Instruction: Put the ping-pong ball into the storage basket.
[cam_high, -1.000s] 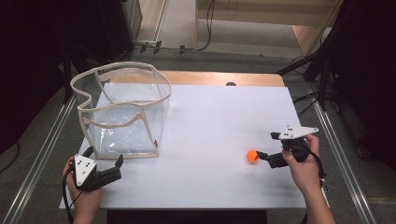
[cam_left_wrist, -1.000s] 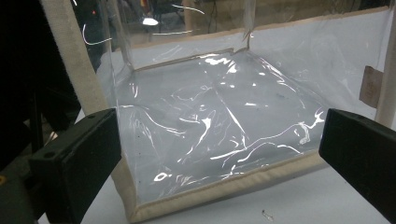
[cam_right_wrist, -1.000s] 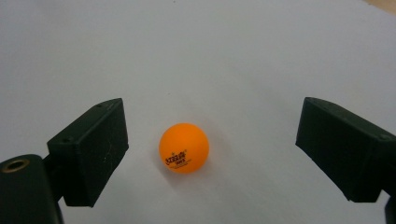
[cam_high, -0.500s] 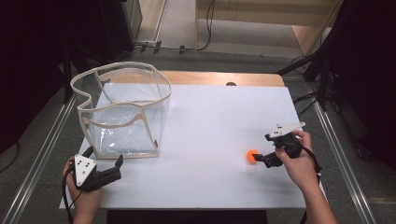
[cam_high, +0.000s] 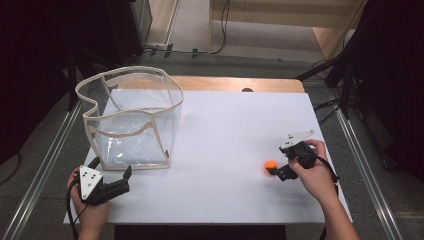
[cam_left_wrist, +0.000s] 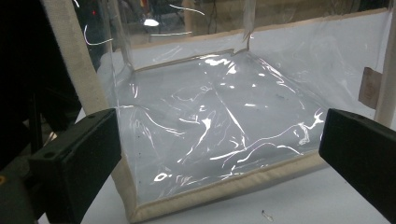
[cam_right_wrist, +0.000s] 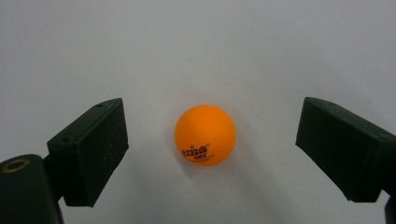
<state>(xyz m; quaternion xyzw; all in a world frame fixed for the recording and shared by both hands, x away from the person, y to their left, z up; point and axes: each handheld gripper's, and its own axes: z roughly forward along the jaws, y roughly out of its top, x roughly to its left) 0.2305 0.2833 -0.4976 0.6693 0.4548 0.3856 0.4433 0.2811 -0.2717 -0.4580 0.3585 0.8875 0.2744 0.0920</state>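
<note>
White table (cam_high: 225, 135) under everything. Clear bag (cam_high: 131, 117), cream trim, stands open far left, well apart from ball. Your left gripper (cam_high: 111, 181) just beside bag, fingers apart. Your right gripper (cam_high: 274, 172): fingers apart, flanking orange ball (cam_right_wrist: 205, 135), not touching. Ball glossy, small dark print.

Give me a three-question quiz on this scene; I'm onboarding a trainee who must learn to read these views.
1. True or false: the right tongs are already shut on the orange ball.
2. What do the left tongs face?
A. a metal bowl
B. a clear bag with beige trim
C. a stack of plates
3. Fill in: the ball rests on the white ____.

Key:
1. False: both jaws stand open, apart from the ball on either side.
2. B: the clear bag stands upright and open-topped, just ahead of them.
3. Table.
</note>
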